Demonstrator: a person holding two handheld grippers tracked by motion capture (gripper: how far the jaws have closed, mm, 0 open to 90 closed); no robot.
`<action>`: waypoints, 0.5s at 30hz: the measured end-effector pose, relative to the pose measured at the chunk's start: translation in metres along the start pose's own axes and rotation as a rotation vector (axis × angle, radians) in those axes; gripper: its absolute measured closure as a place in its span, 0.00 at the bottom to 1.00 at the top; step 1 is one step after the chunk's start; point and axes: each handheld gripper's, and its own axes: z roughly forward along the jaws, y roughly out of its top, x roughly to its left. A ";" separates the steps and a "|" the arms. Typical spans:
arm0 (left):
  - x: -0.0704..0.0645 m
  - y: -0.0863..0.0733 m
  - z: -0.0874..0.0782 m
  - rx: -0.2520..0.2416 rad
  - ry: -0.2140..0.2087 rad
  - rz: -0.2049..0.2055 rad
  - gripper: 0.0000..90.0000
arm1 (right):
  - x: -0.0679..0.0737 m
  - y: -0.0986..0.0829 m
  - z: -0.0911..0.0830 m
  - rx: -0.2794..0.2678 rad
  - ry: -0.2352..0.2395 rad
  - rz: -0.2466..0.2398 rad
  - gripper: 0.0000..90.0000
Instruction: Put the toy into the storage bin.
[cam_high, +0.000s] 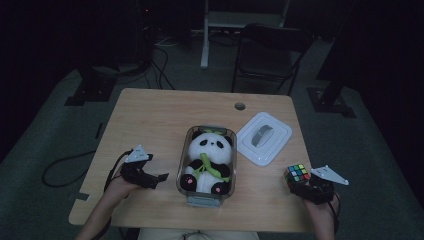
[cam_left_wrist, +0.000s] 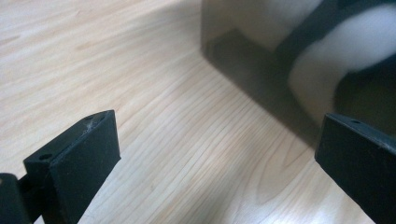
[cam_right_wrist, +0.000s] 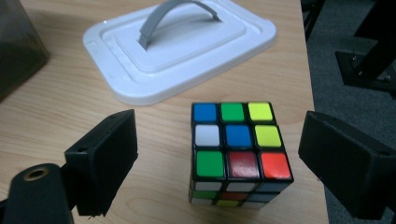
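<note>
The right claw (cam_right_wrist: 219, 163) stands wide apart, gripping nothing, with its two black jaws set either side of the Rubik's cube (cam_right_wrist: 238, 151). The cube sits on the bench (cam_right_wrist: 60, 102) between the jaws and touches neither of them. Its top face shows blue, green and yellow in the far row, white, blue and yellow in the middle, and green, red and orange-red nearest the claw. Seen from the high view, the cube (cam_high: 297, 173) rests near the bench's right front corner, just ahead of the right claw (cam_high: 306, 189) and the hand that holds it.

Beyond the cube lies the white lid (cam_right_wrist: 180, 46), flat on the bench with its grey arched handle upward. In the high view the lid (cam_high: 264, 137) sits behind and to the left of the cube, apart from it.

Left of the cube, well apart, stands the clear container (cam_high: 186, 165) at the bench's middle, open at the top, with a panda plush (cam_high: 210, 160) lying inside it holding something green.

The left claw (cam_high: 161, 177) is farther left of the cube again, on the other side of the container. It too is spread open and empty, low over the bench (cam_left_wrist: 154, 140), with the container wall (cam_left_wrist: 252, 84) near its right jaw and the plush's white fur (cam_left_wrist: 336, 56) showing through the wall.
</note>
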 end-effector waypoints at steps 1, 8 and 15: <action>0.001 -0.003 0.001 -0.005 0.006 -0.005 0.01 | 0.000 -0.001 0.001 0.003 -0.010 0.000 0.13; 0.007 -0.014 0.003 0.026 0.042 -0.023 0.01 | -0.002 -0.008 0.008 0.046 -0.061 -0.009 0.13; 0.008 -0.018 0.005 0.039 0.052 -0.038 0.01 | 0.000 -0.020 0.024 0.087 -0.035 0.017 0.13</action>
